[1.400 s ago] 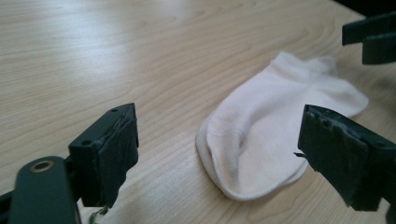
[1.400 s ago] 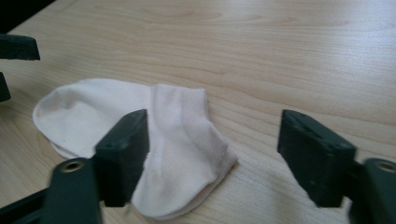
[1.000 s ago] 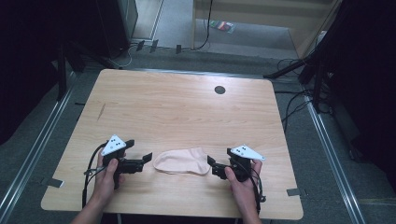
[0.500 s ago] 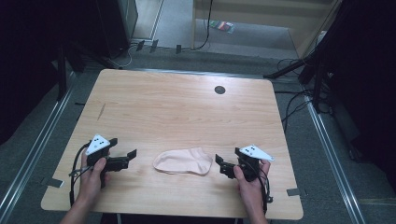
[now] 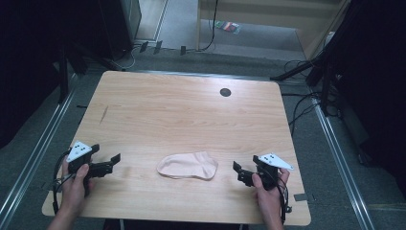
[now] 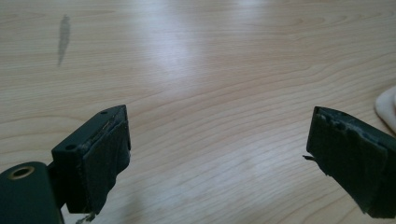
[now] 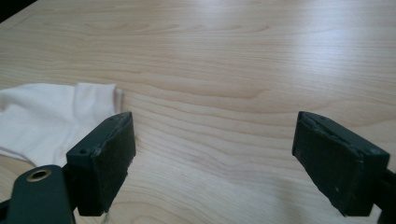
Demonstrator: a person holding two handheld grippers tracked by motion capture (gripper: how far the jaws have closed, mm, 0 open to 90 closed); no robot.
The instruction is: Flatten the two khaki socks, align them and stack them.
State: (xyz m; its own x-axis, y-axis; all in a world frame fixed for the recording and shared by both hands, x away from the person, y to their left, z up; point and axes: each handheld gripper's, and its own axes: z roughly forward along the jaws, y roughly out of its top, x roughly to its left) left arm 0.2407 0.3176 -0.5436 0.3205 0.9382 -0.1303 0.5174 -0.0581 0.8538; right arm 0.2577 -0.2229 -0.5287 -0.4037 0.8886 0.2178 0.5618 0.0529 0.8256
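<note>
Here the left gripper (image 5: 107, 165) has its jaws spread wide with nothing between them; in the left gripper view only bare wood lies in the gap, and a pale edge of the sock (image 6: 386, 108) shows at the far right. The right gripper (image 5: 241, 173) is likewise wide apart and empty, low over the table (image 5: 182, 110). The sock (image 5: 187, 165) lies flat near the table's near edge, between the two grippers and apart from both. In the right gripper view it sits to the left, just beyond the left jaw. A dark round hole (image 5: 225, 92) marks the far side of the table.
</note>
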